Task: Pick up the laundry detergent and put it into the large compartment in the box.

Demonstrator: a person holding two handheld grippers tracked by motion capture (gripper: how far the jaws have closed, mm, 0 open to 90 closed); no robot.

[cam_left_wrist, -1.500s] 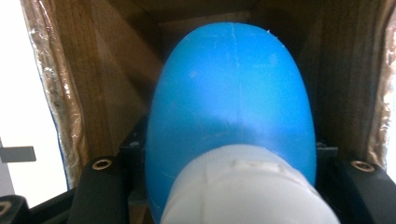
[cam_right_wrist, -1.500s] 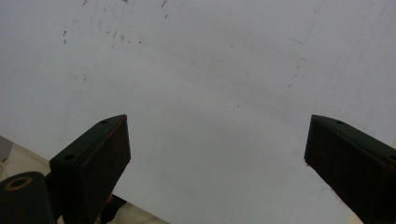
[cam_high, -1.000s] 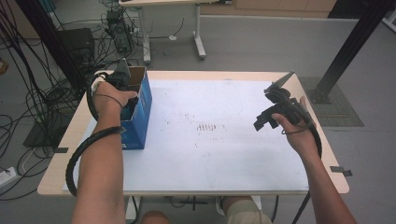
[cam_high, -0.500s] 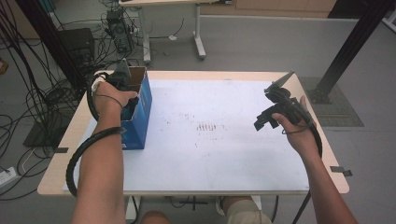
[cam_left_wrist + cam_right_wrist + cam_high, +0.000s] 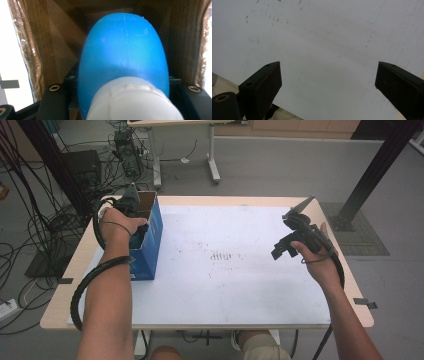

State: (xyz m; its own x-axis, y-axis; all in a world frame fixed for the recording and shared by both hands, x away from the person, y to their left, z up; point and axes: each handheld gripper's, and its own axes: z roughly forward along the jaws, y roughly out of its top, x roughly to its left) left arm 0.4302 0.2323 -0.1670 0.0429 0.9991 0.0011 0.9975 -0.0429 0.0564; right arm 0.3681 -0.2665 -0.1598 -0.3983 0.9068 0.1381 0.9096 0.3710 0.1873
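Almost nothing has shifted over the last second. The person's left hand (image 5: 119,224) has edged very slightly along the open top of the tall blue cardboard box (image 5: 148,237); any further difference is too small to tell.

Both forearms are showing bare, no sleeves. Left gripper (image 5: 131,206) is wearing black housing with a grey three-cornered plate; thick black ribbed cable (image 5: 85,285) is trailing off it. Right gripper (image 5: 327,87) is showing black wedge jaws, brass-ringed screw holes, reddish scuffs. Thin cord is looping each wrist.
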